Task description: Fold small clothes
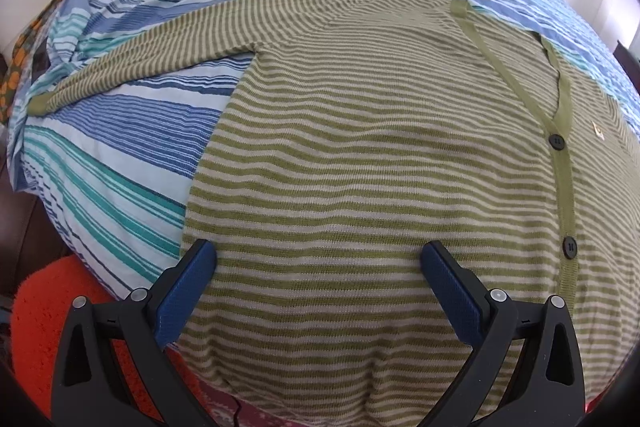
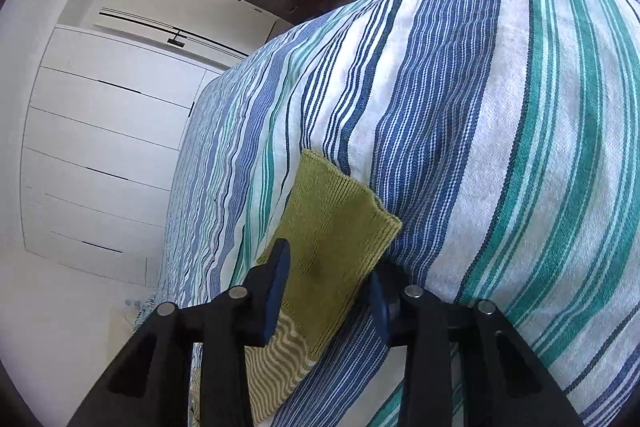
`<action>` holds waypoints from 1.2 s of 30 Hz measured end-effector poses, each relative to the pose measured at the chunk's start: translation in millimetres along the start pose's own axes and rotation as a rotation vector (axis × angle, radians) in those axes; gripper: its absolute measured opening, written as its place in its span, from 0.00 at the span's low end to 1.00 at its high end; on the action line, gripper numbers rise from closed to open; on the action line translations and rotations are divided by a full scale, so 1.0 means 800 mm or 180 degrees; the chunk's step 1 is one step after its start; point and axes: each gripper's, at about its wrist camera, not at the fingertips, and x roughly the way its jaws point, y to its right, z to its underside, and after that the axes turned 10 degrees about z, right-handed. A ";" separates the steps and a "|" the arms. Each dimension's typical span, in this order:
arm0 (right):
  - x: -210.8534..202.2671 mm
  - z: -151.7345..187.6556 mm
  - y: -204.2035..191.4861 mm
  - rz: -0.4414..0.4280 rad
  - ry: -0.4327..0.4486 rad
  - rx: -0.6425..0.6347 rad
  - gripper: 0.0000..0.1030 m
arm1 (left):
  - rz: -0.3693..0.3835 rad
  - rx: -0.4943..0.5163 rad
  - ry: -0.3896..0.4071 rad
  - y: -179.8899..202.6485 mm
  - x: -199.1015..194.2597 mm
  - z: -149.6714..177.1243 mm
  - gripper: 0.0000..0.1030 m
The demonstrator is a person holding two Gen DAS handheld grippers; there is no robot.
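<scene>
Meanwhile, a soft, light striped cardigan (image 1: 380, 155) lies flat on the bedspread (image 1: 132, 155), filling mid-frame; left gripper (image 1: 318, 267) hovers wide at its hem; right gripper (image 2: 326, 281) straddles the cuff (image 2: 332, 223), unclosed; cuff and hem look easiest to pinch.

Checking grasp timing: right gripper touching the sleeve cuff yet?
Cannot tell. In the right wrist view the right gripper straddles the green cuff, jaws open; neither contact nor gap shows plainly.

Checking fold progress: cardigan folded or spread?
Spread. The cardigan lies flat on the bed, sleeve stretched out sideways.
</scene>
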 end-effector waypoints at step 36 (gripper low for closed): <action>0.066 0.673 -0.558 -0.1574 -0.1577 -0.2095 0.04 | 0.0744 -0.0715 0.0251 -0.116 -0.021 -0.004 0.99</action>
